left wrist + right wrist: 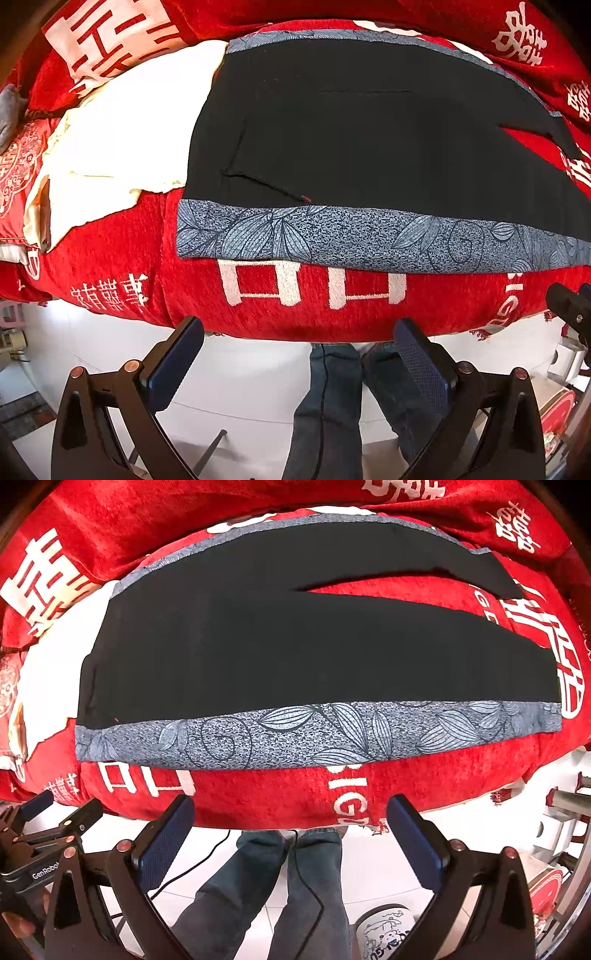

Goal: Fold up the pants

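Black pants [369, 133] with grey-blue leaf-print side stripes [332, 236] lie spread flat on a red sofa cover [110, 258], waistband to the left, legs to the right. In the right wrist view the pants [258, 646] show both legs parted in a V at the right. My left gripper [299, 336] is open and empty, hanging below the sofa's front edge, short of the near stripe. My right gripper [291, 812] is open and empty, also below the front edge. The left gripper shows at the right wrist view's left edge [44, 812].
A cream cloth [122, 147] lies on the sofa left of the waistband, partly under it. The person's jeans-clad legs [280, 886] stand on a white tiled floor [376, 860] with a black cable. A printed round container [384, 930] and red boxes [546, 886] sit at the floor's right.
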